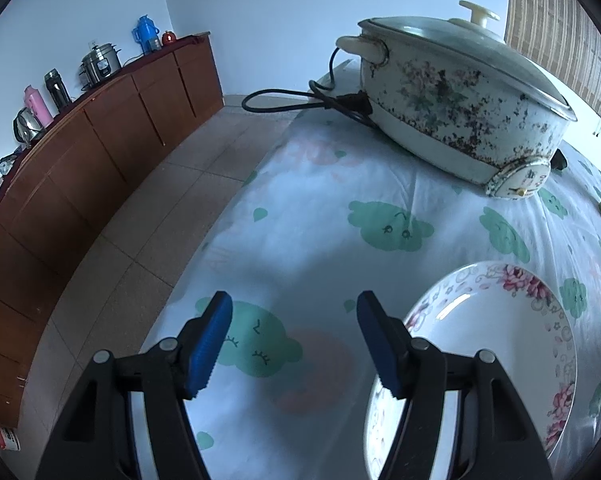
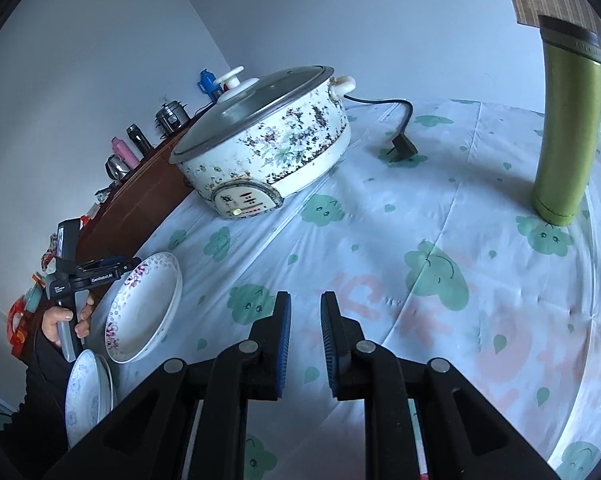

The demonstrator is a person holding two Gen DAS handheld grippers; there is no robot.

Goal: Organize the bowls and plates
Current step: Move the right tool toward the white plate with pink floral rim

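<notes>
Barely starting: hovering left hand-held gripper (image 1: 294, 344) open beside floral plate (image 2: 144, 308), right hand-held gripper (image 2: 305, 344) nearly closed, empty; blue plate (image 2: 86, 396) lying apart, awaiting stacking.

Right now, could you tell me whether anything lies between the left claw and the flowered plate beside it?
Nothing visible does. The left claw is open over bare tablecloth, and the flowered plate sits right next to its right-hand finger. The electric pot stands well beyond, at the far end of the table, off that path.
</notes>
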